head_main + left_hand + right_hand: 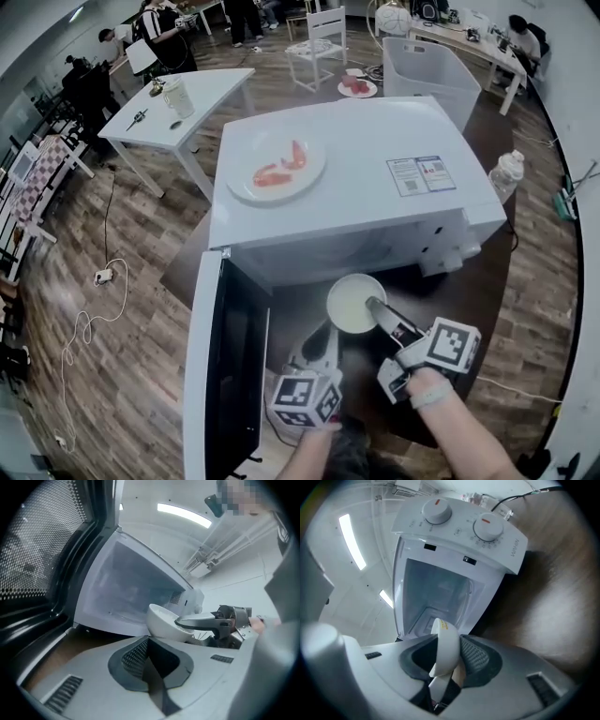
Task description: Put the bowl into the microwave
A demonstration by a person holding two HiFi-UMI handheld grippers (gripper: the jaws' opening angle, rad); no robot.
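Your right gripper is closed on the rim of the bowl: in the right gripper view the white wall of the bowl stands edge-on between the two pads. Your left gripper has its jaws together with nothing between them, and it is low in the frame, just beside the bowl.

The bowl is at the centre of the head view, just in front of the opening of the microwave. The open door stands at the lower left and closes that side. The control panel with two knobs borders the cavity on the other side. Between door and panel the cavity is free ahead of the bowl. On the microwave top a plate lies near the left edge.

From the head view the cavity is hidden under the microwave top, so you cannot tell if the far edge of the bowl has crossed the sill. Your arms are cut off at the bottom edge.

The bowl is round, so it has no long axis. Its mouth faces up, and in the left gripper view the rim is a little tilted.
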